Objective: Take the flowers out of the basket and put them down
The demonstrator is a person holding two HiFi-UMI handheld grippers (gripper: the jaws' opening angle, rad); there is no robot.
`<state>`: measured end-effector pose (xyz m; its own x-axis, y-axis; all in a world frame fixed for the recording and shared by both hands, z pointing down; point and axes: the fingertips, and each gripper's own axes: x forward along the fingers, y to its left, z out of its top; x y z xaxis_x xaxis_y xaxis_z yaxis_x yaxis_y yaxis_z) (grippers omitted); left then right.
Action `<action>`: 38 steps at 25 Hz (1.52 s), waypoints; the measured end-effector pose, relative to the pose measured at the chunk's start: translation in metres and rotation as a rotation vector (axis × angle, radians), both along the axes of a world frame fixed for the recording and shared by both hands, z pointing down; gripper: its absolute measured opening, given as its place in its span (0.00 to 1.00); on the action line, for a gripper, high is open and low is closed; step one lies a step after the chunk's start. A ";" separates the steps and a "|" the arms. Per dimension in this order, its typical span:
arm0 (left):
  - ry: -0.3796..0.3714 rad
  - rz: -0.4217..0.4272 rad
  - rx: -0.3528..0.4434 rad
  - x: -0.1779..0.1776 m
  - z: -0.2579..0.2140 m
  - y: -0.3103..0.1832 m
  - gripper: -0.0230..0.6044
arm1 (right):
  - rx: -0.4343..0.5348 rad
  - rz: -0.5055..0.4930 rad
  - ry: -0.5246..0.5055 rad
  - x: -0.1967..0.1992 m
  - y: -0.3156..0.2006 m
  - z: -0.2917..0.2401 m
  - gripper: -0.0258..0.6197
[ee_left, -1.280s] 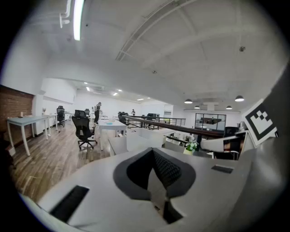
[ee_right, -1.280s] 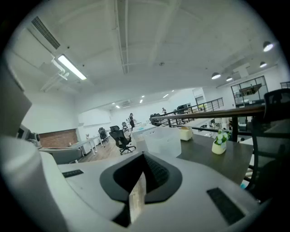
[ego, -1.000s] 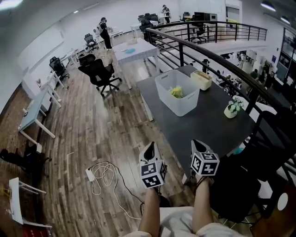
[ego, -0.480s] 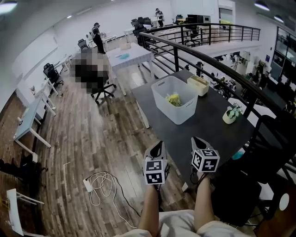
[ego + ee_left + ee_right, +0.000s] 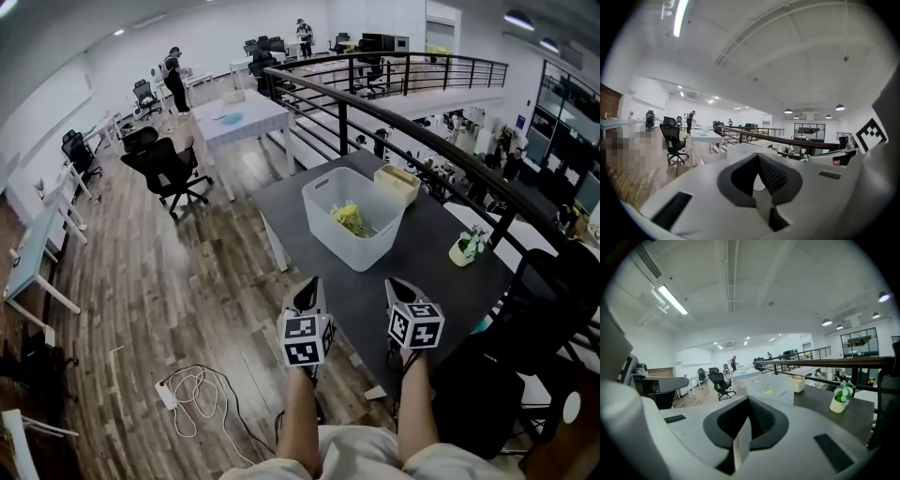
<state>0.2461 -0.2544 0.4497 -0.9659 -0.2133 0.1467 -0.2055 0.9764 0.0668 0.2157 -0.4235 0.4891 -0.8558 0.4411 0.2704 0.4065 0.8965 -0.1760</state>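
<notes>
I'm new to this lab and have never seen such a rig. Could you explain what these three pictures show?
A person holds a tool in each hand: the left gripper and the right gripper, each with two jaws and a cube of square markers. The wide picture comes from a camera on the person's head, looking down; the other two come from cameras riding on the grippers, looking along their jaws. On the dark table stand a white basket with flowers inside, a small cream box and a little potted plant. Both pairs of jaws are together and hold nothing.
</notes>
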 end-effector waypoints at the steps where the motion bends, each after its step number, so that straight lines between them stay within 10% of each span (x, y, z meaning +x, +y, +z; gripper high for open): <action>1: 0.002 0.008 0.005 -0.008 0.003 0.005 0.07 | -0.002 0.018 -0.002 -0.008 0.002 -0.001 0.07; 16: 0.027 0.112 -0.026 -0.088 0.009 0.099 0.07 | -0.287 0.099 -0.239 -0.060 0.085 -0.051 0.08; 24: -0.021 0.165 0.030 -0.105 -0.009 0.109 0.07 | -0.832 0.220 -0.202 -0.068 0.057 -0.055 0.08; 38: 0.003 0.227 -0.046 -0.149 0.009 0.103 0.07 | -0.531 0.196 -0.117 -0.128 0.090 -0.028 0.07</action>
